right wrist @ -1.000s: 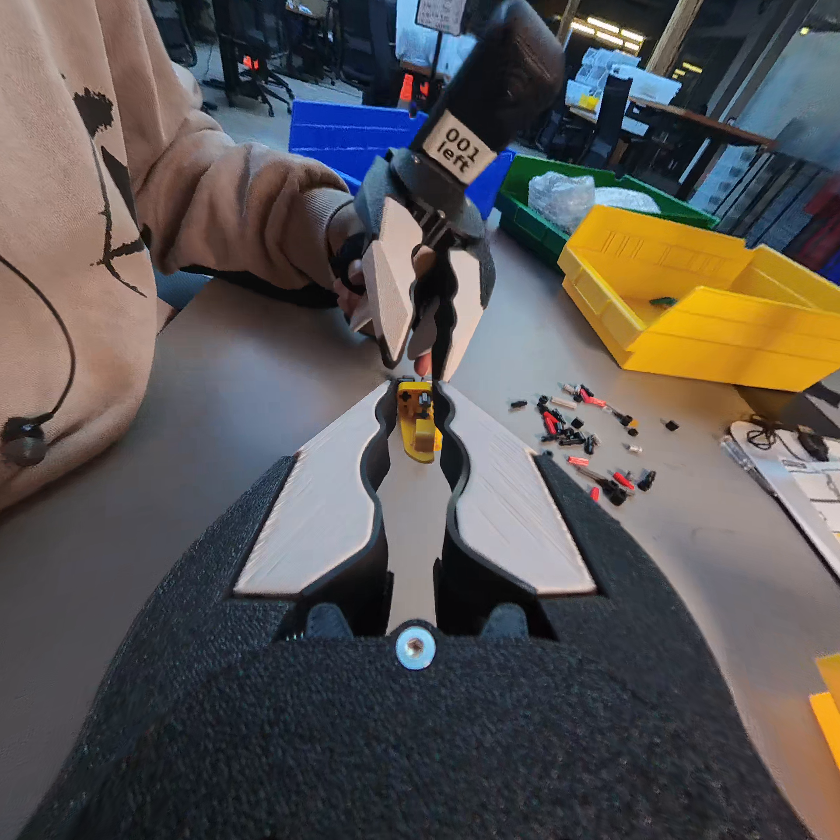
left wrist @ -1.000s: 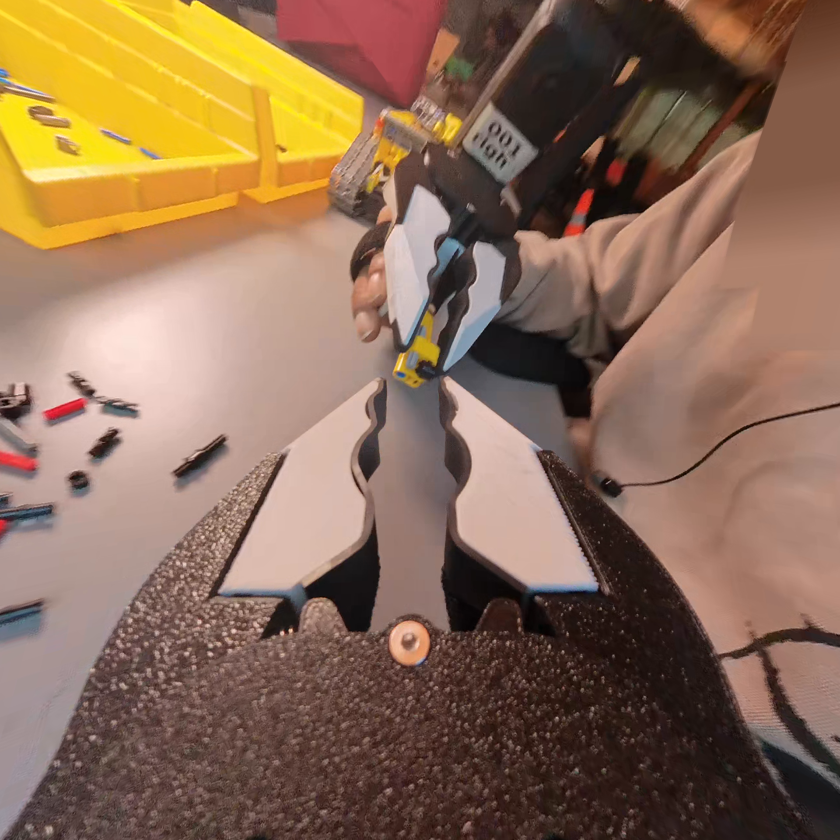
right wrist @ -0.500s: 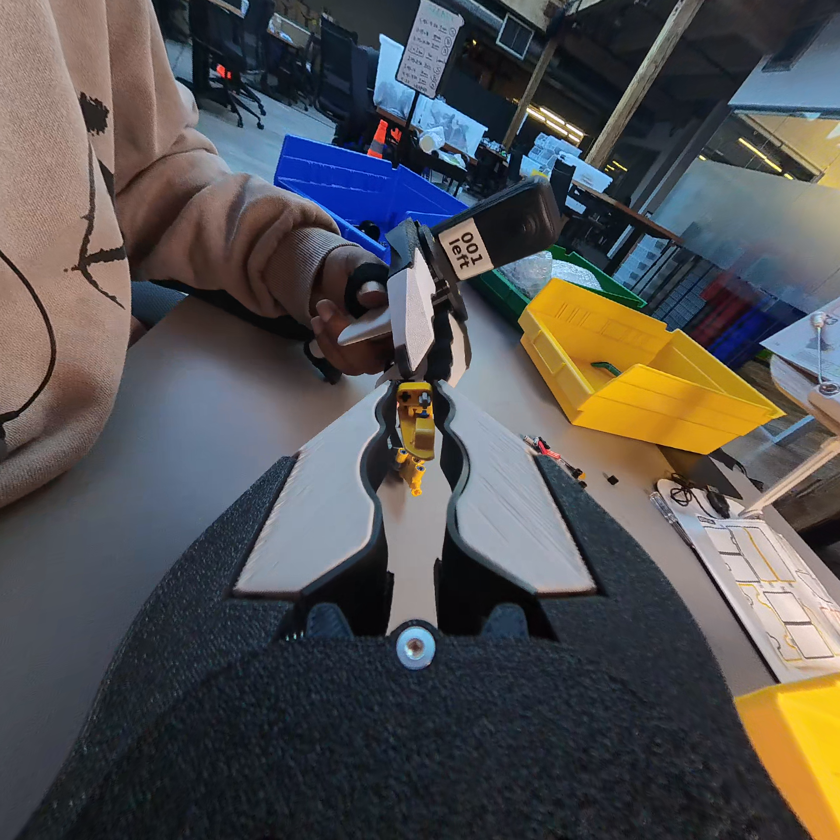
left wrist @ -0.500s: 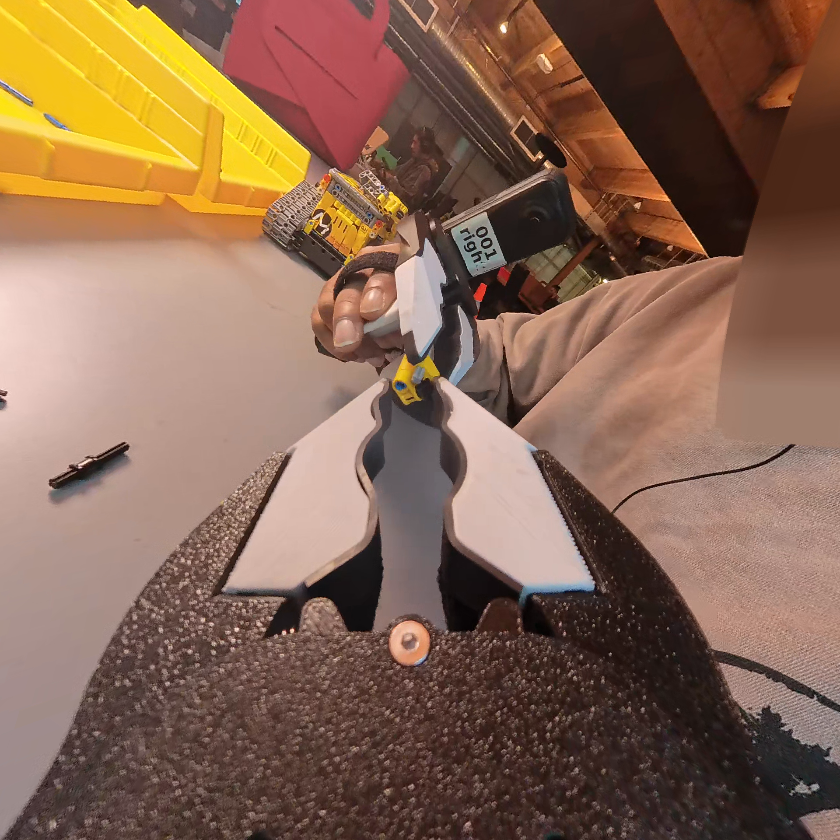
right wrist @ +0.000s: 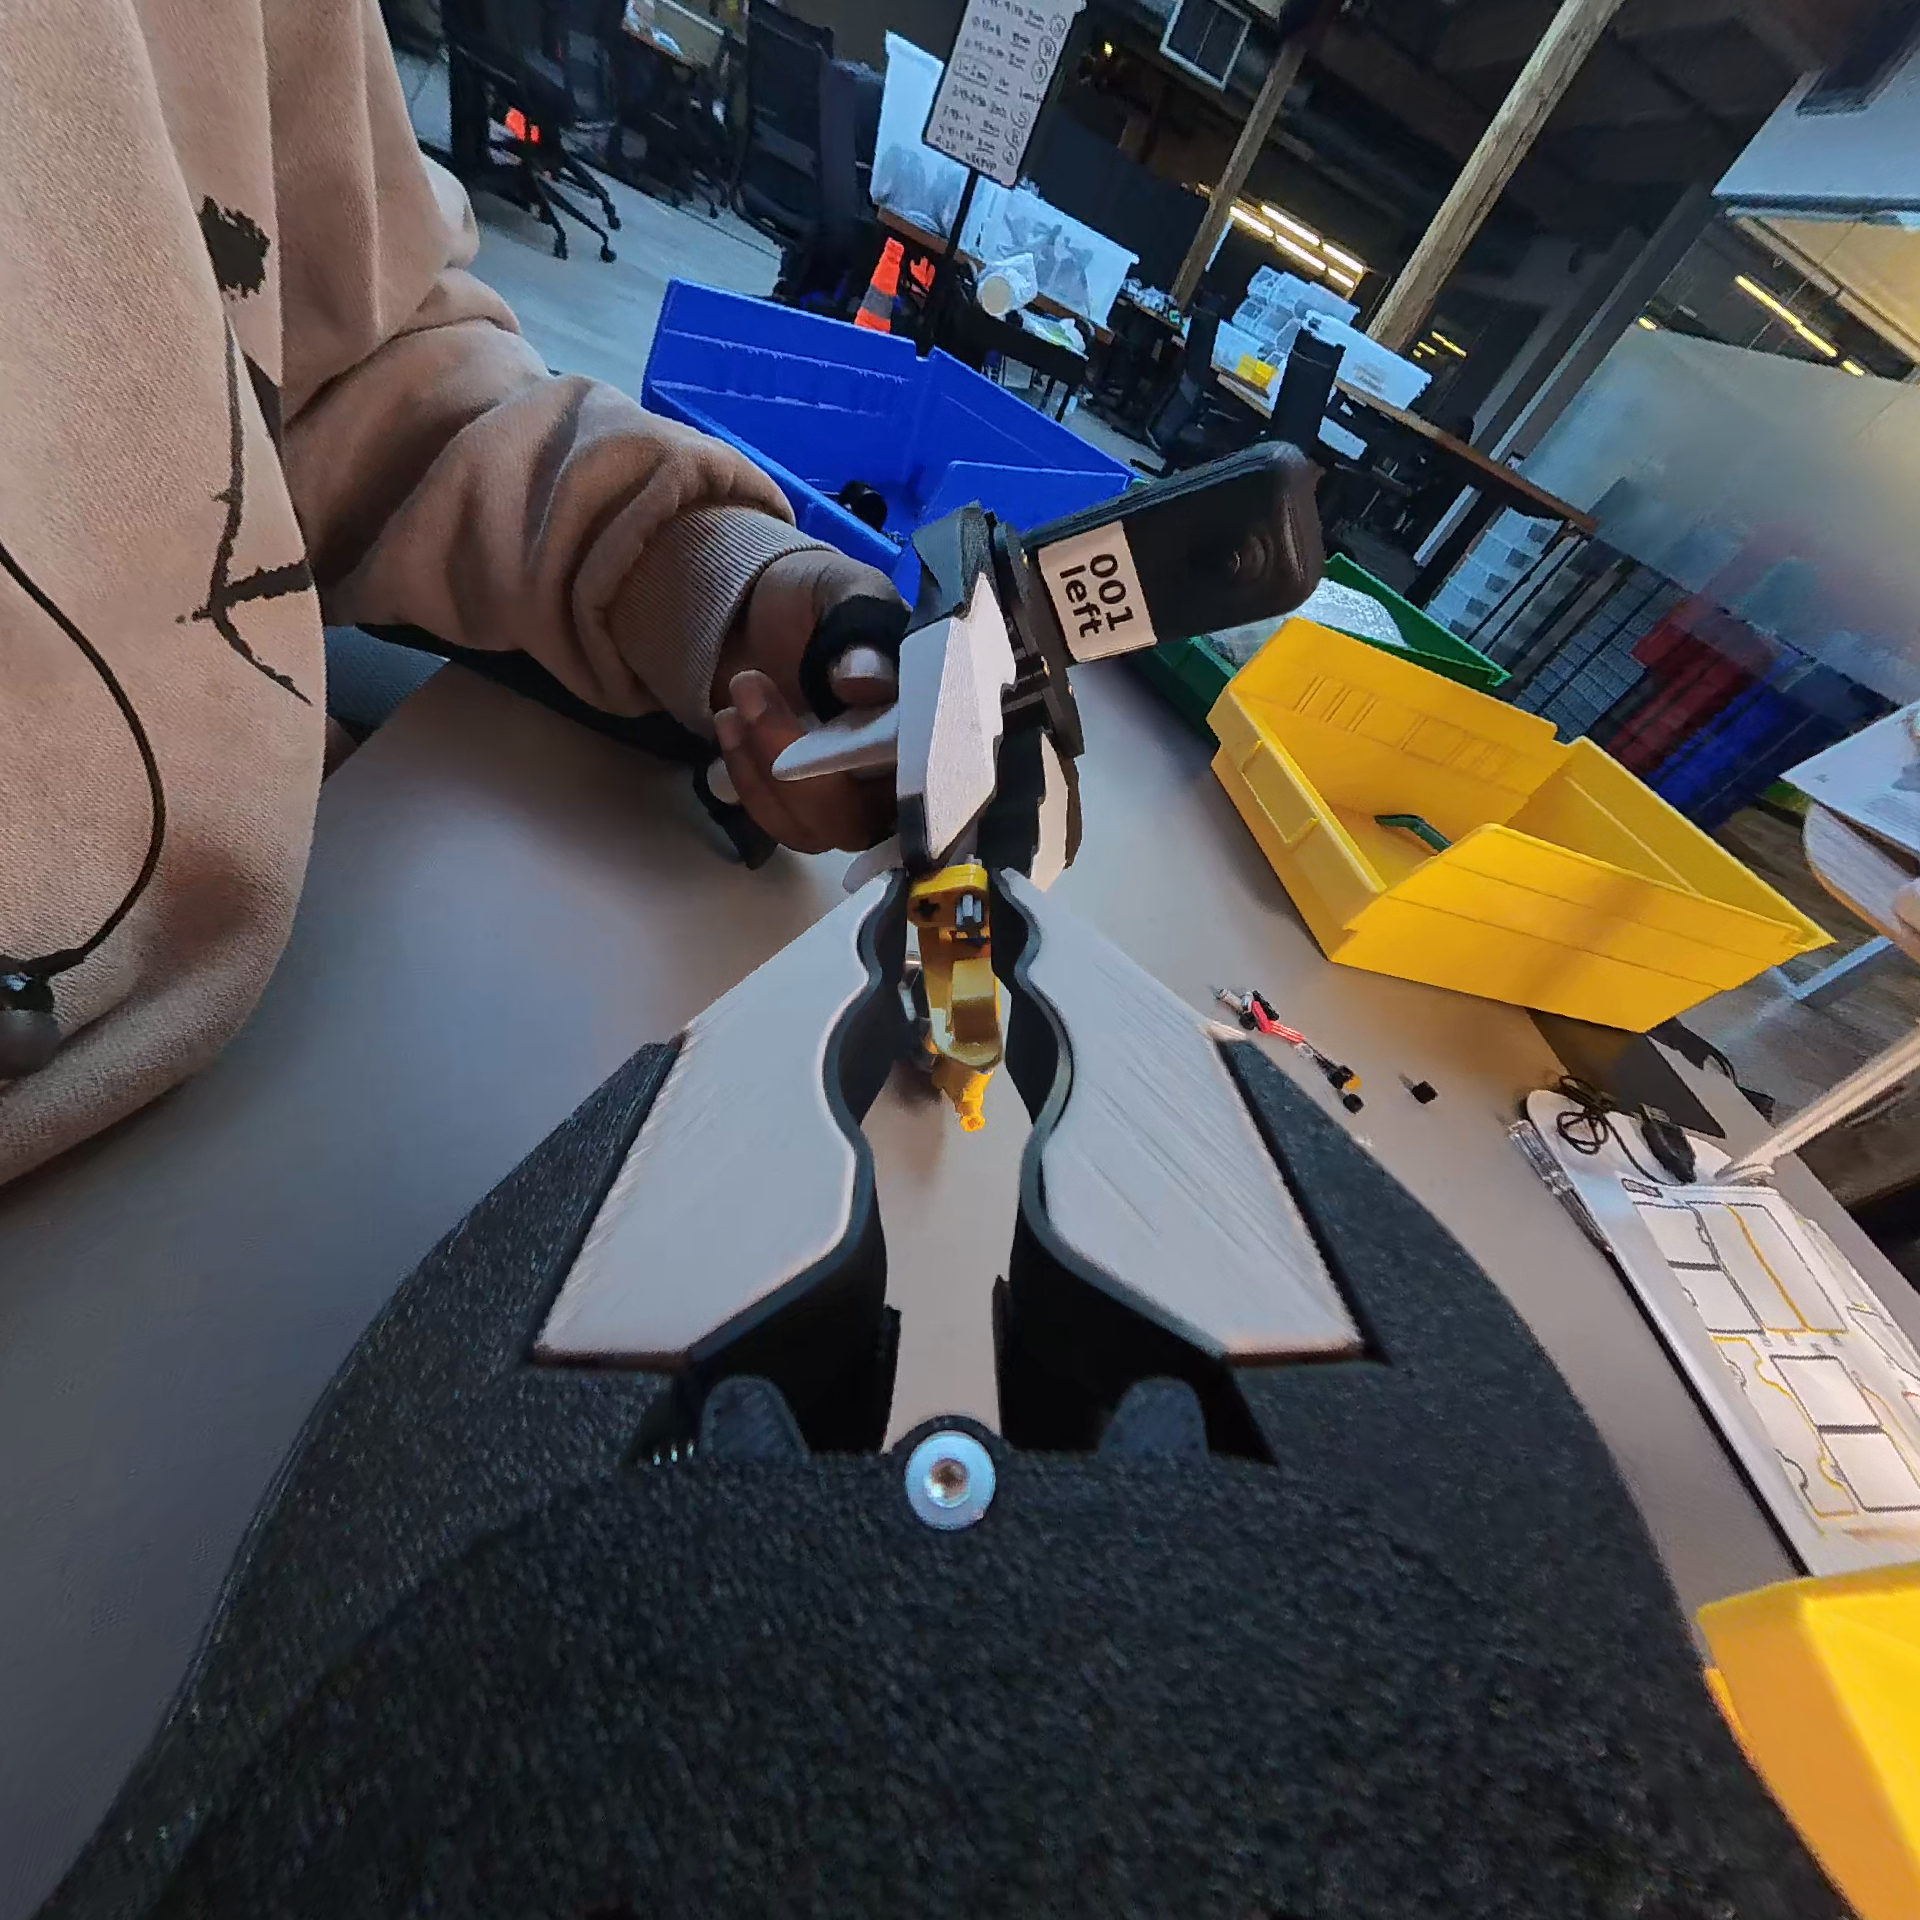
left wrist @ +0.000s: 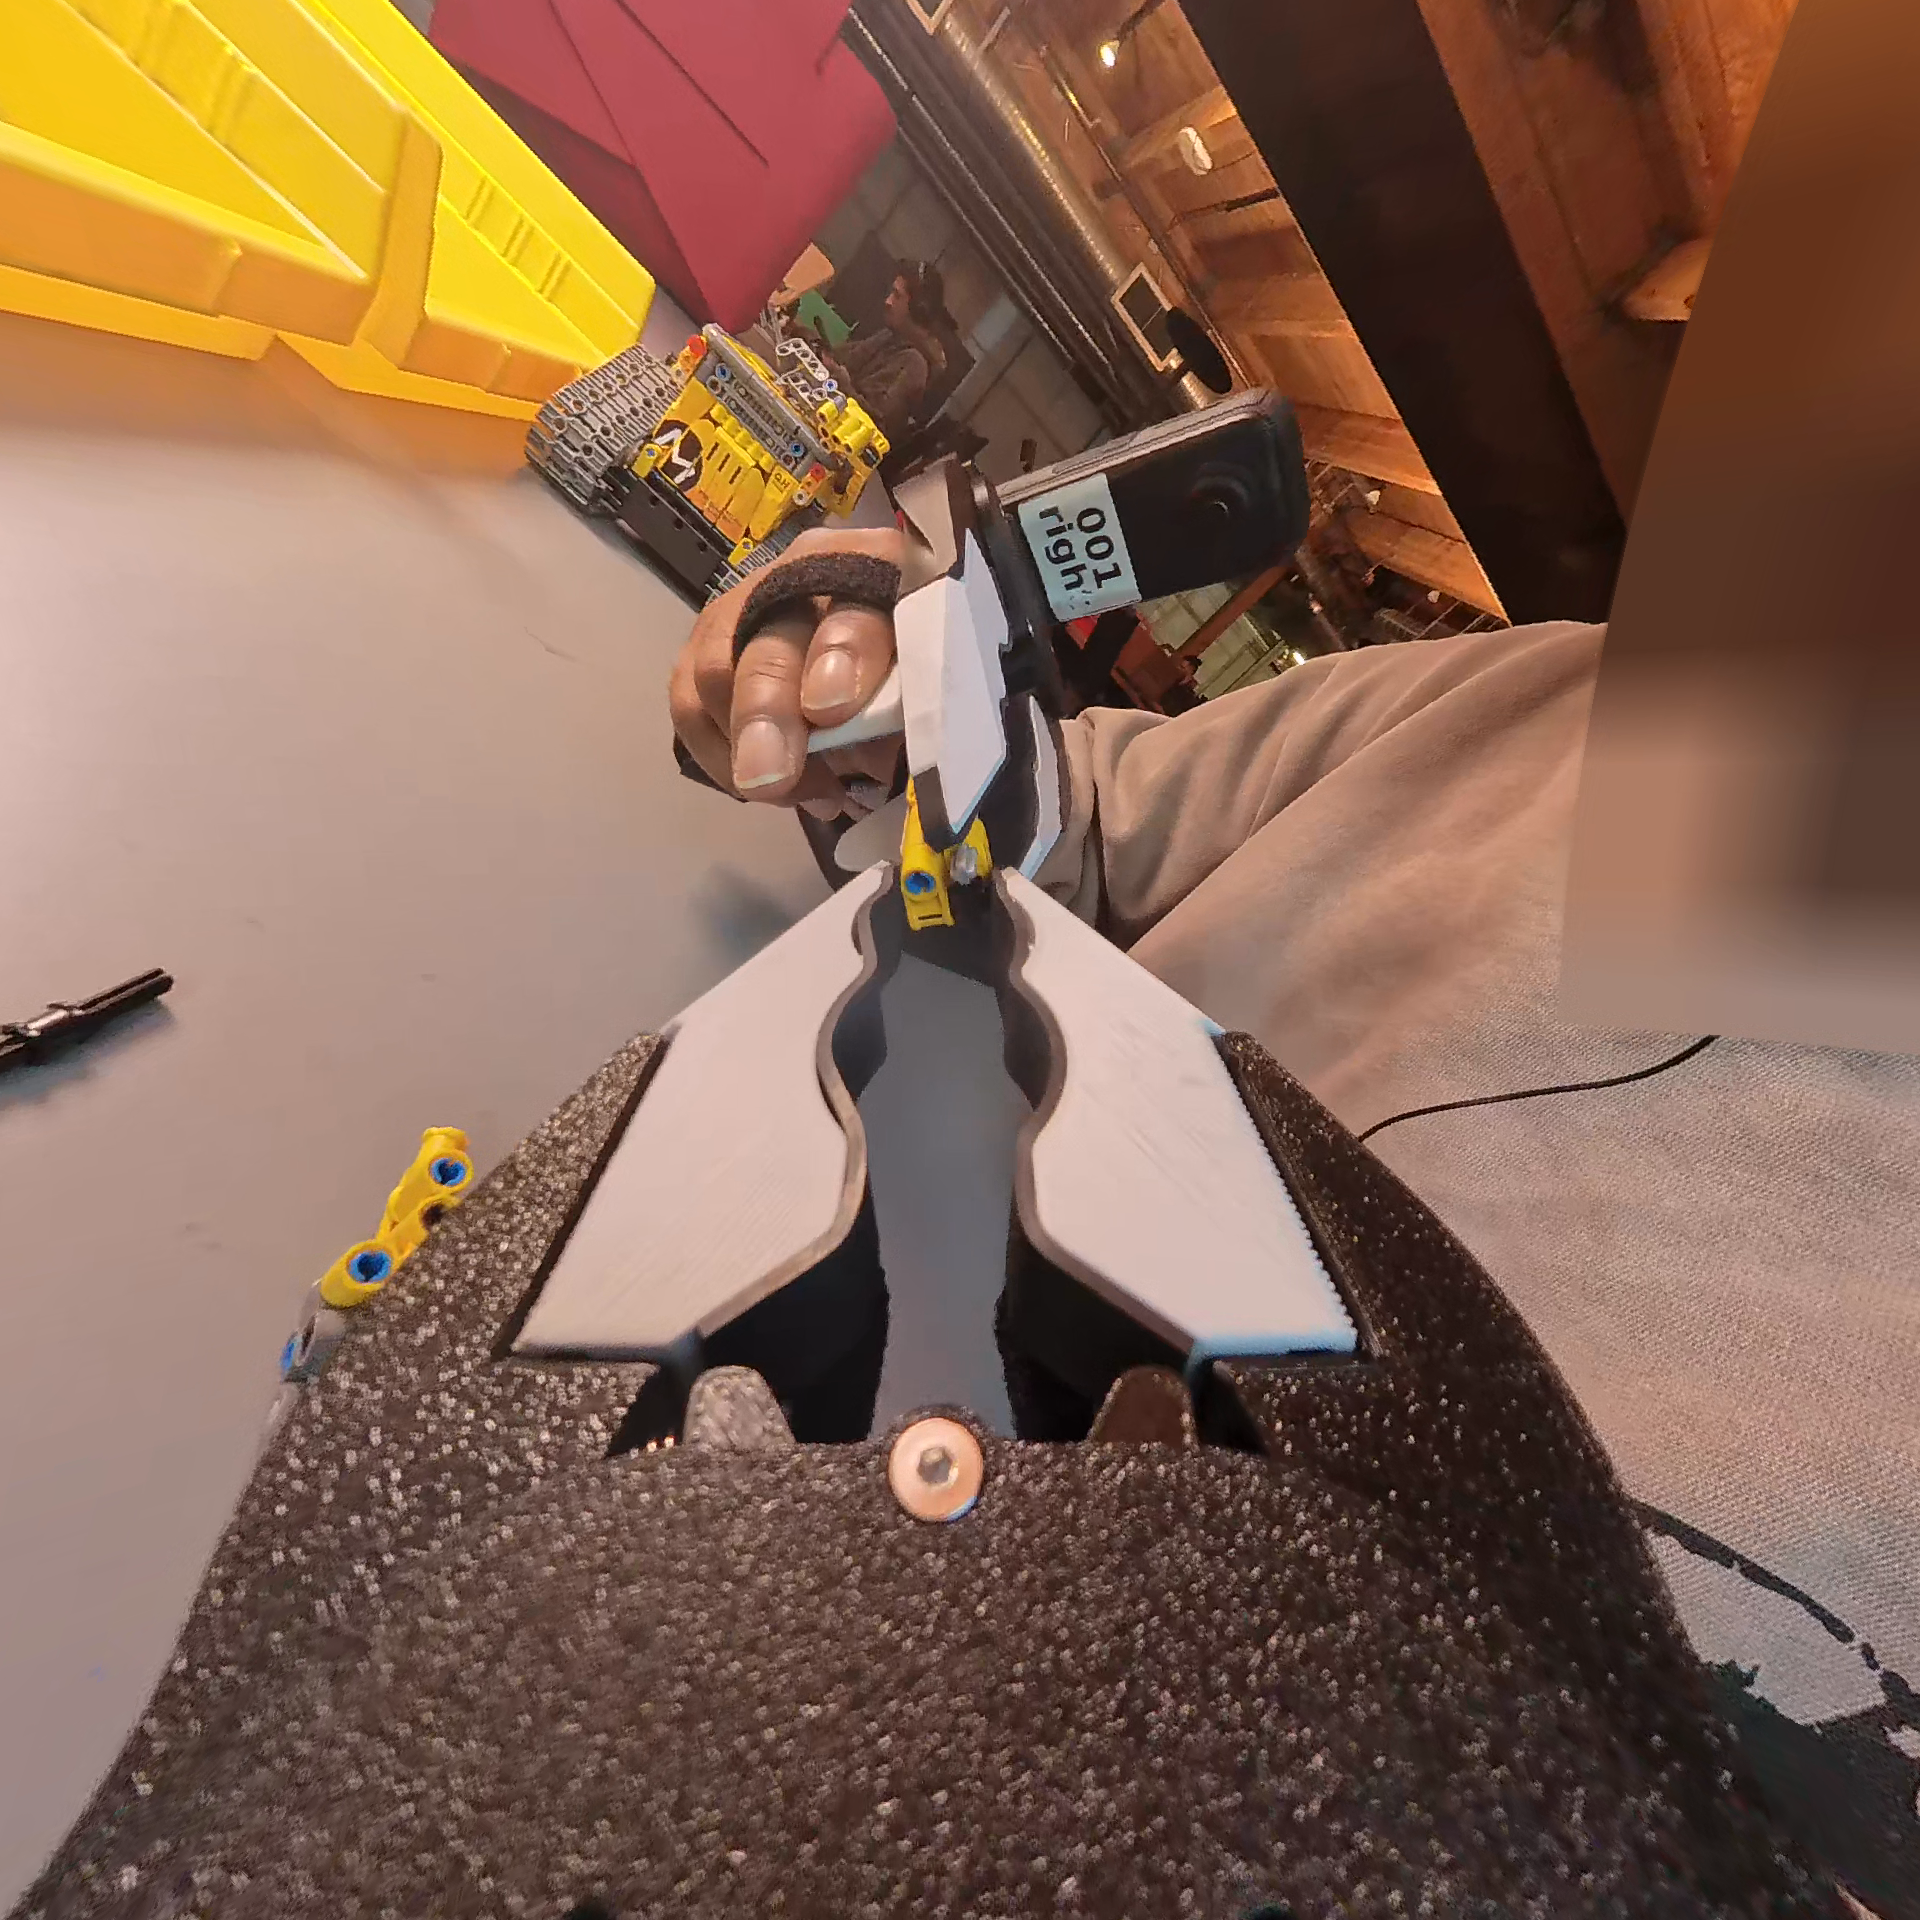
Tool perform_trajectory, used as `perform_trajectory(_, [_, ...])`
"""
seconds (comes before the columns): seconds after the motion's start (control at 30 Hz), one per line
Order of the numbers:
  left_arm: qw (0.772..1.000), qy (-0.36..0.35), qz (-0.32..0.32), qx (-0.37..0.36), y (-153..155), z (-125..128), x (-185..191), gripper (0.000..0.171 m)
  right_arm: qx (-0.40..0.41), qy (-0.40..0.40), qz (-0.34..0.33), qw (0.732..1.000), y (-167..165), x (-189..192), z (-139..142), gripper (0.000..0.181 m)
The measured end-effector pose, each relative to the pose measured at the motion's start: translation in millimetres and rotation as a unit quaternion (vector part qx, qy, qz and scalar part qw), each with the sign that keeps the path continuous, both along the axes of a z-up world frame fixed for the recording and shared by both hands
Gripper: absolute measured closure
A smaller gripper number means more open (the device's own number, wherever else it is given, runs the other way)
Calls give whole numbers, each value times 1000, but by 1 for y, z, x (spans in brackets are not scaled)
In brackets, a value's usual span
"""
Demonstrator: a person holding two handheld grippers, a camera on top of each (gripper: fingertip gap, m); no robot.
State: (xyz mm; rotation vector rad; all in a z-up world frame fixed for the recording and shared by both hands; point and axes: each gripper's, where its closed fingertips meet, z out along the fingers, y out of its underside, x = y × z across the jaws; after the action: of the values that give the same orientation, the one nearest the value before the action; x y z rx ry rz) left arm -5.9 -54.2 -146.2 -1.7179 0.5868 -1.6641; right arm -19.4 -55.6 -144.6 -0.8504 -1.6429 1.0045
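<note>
Left gripper (left wrist: 940,899), fingers narrowly parted, tips meeting a small yellow toy-brick assembly (right wrist: 954,971) from 12 o'clock, apparently to steady it. Right gripper (right wrist: 940,904), fingers pinching that assembly at their tips, lifted off the grey counter (left wrist: 312,779), presumably for access. Loose yellow connector (left wrist: 400,1216) lies at 9 o'clock; yellow bin (right wrist: 1507,842) at 2 o'clock.

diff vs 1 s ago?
Both grippers tipped up off the table, so the views now look toward the room, and the left gripper closed in until its fingers flank the yellow brick piece. A second yellow piece now shows on the table by the left gripper. Unchanged: the right gripper pinches the piece.
</note>
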Motion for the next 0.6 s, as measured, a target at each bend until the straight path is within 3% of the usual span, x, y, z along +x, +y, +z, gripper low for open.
perform_trajectory(0.33, [1000,-16,-10,-12,-1,5,-4,158,51,-15,-1,999,-1,1,4,170])
perform_trajectory(0.43, [998,-32,61,-8,17,9,-49,159,25,32,-50,998,33,27,35,169])
perform_trajectory(0.5, [999,17,30,33,7,5,-28,157,72,3,-54,996,35,26,25,168])
perform_trajectory(0.6, [999,33,7,27,9,0,-8,157,34,9,-14,999,16,12,19,168])
